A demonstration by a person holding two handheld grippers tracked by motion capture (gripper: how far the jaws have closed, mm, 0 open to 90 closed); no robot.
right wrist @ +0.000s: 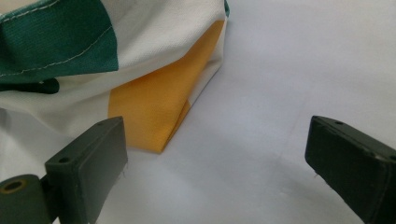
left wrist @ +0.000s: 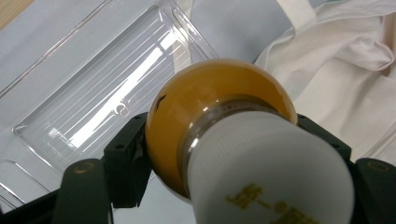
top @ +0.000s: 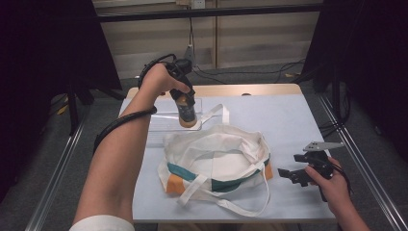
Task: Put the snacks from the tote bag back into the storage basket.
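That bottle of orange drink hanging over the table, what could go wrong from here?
The left gripper clamps the bottle just below its white cap, on a rounded shoulder, so it might slip or swing. It hangs above the clear tray, beside the bag's rim; lowered carelessly, it could catch a strap or fold the soft cloth shut. The right gripper, open, holds nothing steady.

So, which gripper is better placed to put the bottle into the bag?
Left. The left gripper is shut on the bottle, beside the bag. The right gripper is open, holding nothing.
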